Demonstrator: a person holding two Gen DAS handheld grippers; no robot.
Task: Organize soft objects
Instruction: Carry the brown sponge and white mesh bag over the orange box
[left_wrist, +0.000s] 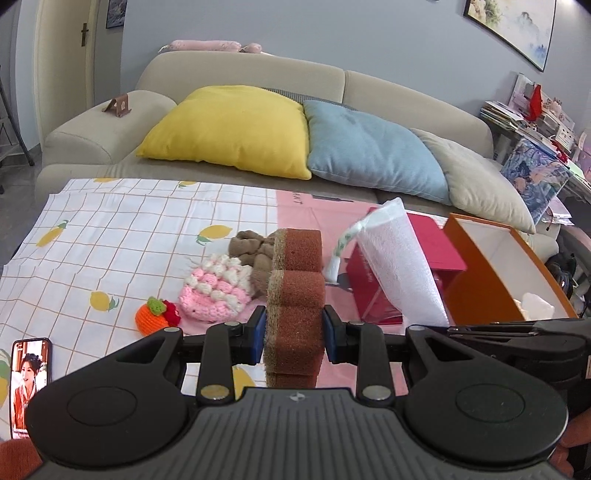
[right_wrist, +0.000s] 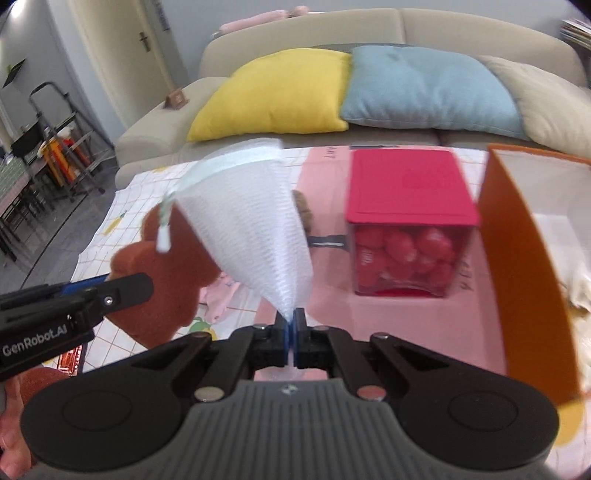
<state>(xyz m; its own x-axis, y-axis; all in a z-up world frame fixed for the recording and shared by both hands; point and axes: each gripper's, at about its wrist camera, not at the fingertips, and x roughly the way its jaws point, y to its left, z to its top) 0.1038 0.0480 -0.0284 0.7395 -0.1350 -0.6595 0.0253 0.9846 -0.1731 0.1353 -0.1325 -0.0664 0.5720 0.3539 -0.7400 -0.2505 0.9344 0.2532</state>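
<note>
Two grippers each hold something soft above the table: the left gripper (left_wrist: 294, 334) is clamped on a brown sponge (left_wrist: 295, 295), and the right gripper (right_wrist: 294, 334) is pinched tight on a white mesh cloth (right_wrist: 255, 225), just beside it. Below, a lemon-print tablecloth (left_wrist: 110, 236) and a pink mat (right_wrist: 332, 295) carry a pink crocheted piece (left_wrist: 214, 291), an orange crocheted fruit (left_wrist: 151, 317), a red-lidded box (right_wrist: 410, 221) and an orange box (right_wrist: 506, 258). Behind stands a beige sofa (left_wrist: 369, 88) with a yellow cushion (left_wrist: 229, 129) and a blue cushion (left_wrist: 373, 155). "GenRobot.AI" marks the left gripper.
</note>
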